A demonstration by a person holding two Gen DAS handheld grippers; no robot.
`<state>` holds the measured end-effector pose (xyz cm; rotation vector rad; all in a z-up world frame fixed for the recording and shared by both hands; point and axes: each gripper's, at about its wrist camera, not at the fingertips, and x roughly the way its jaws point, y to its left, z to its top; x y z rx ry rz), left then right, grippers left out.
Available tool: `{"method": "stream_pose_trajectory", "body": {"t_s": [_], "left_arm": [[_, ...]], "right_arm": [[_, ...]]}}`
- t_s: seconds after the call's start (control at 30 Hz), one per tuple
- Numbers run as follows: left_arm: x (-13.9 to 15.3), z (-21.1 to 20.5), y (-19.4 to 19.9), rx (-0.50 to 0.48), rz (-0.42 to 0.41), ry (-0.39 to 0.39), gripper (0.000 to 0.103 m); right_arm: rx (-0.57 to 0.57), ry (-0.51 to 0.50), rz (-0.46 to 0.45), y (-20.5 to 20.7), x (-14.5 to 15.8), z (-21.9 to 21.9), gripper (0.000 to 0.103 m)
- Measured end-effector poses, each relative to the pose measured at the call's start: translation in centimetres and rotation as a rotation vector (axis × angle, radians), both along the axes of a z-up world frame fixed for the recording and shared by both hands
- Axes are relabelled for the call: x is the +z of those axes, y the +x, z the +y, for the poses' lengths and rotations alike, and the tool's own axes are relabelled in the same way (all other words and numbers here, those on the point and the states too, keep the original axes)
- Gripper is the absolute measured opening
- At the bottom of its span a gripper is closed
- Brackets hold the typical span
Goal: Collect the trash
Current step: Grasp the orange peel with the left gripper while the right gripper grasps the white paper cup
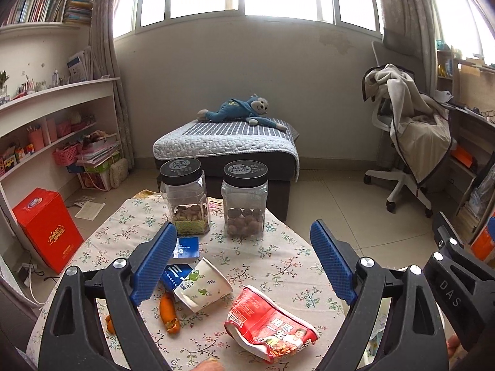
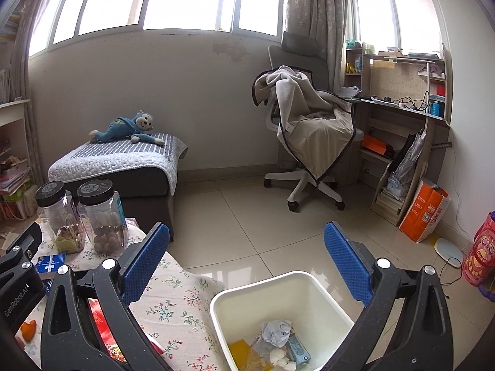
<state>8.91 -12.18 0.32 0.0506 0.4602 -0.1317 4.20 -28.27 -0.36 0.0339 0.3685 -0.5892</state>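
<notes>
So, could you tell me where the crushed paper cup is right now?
In the left wrist view, the paper cup lies on its side on the table, between the orange peel and the red wrapper.

Left gripper point(image 1: 244, 266) jaws spread above red wrapper point(image 1: 269, 324).

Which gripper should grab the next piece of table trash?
Left. The open left gripper hangs over the crushed red noodle packet and paper cup; the open right gripper is over the white bin.

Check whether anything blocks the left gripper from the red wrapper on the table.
Nothing visible does. The left gripper is open above the table, and the red wrapper lies uncovered just below it, apart from the paper cup.
</notes>
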Motion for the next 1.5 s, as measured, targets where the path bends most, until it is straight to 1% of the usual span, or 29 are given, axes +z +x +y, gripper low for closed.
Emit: {"method": "stream_pose_trajectory", "body": {"t_s": [0.3, 0.37, 0.57, 0.67, 0.77, 0.83, 0.9, 1.0, 1.03, 1.07, 1.13, 1.2, 1.33, 1.37, 1.43, 1.47, 1.5], "left_arm": [[-0.7, 5.3, 0.8, 0.107, 0.028, 0.028, 0.086], [-1.2, 6.3, 1.1, 0.127, 0.047, 0.042, 0.086], [-2.9, 9.9, 1.6, 0.183, 0.107, 0.051, 0.086], [-4.0, 12.3, 2.3, 0.194, 0.167, 0.036, 0.086], [-5.8, 15.2, 3.7, 0.217, 0.277, 0.028, 0.086], [-7.6, 17.2, 5.1, 0.222, 0.384, 0.044, 0.086], [-10.2, 18.9, 6.5, 0.2, 0.522, 0.067, 0.086], [-14.8, 21.2, 7.7, 0.144, 0.731, 0.069, 0.086], [-16.1, 21.7, 7.9, 0.134, 0.78, 0.076, 0.086], [-17.4, 22.2, 7.8, 0.138, 0.806, 0.091, 0.086], [-18.9, 22.6, 7.8, 0.129, 0.822, 0.113, 0.086], [-19.9, 22.4, 7.8, 0.085, 0.841, 0.118, 0.086], [-20.6, 20.7, 8.2, 0.015, 0.81, 0.171, 0.086], [-20.7, 20.2, 8.3, 0.003, 0.806, 0.185, 0.085], [-21.0, 19.5, 8.4, -0.016, 0.807, 0.203, 0.076], [-20.8, 19.4, 8.4, -0.026, 0.806, 0.192, 0.068], [-20.7, 19.2, 8.4, -0.035, 0.807, 0.185, 0.055]], "right_arm": [[0.103, 0.015, 0.006, 2.0, -0.2, 4.4, 0.096], [0.13, 0.011, 0.016, 2.5, -0.4, 5.5, 0.096], [0.216, -0.019, 0.056, 3.9, -1.4, 9.2, 0.096], [0.262, -0.029, 0.087, 4.7, -2.1, 11.0, 0.096], [0.309, -0.03, 0.139, 5.6, -3.0, 12.5, 0.096], [0.332, -0.038, 0.168, 6.1, -3.6, 13.3, 0.096], [0.36, -0.034, 0.209, 6.9, -4.2, 13.9, 0.096], [0.404, 0.001, 0.277, 8.4, -5.2, 14.5, 0.096], [0.422, 0.024, 0.305, 8.9, -5.5, 14.5, 0.096], [0.441, 0.051, 0.334, 9.4, -5.9, 14.5, 0.096], [0.49, 0.099, 0.394, 10.4, -6.6, 14.7, 0.096], [0.53, 0.111, 0.432, 11.2, -7.2, 15.0, 0.096], [0.611, 0.114, 0.507, 13.1, -8.4, 15.7, 0.096], [0.633, 0.115, 0.529, 13.7, -8.8, 16.0, 0.096], [0.679, 0.121, 0.567, 14.5, -9.5, 16.4, 0.096], [0.694, 0.122, 0.586, 14.9, -9.8, 16.5, 0.096], [0.702, 0.122, 0.602, 15.4, -10.1, 16.6, 0.096]]}}
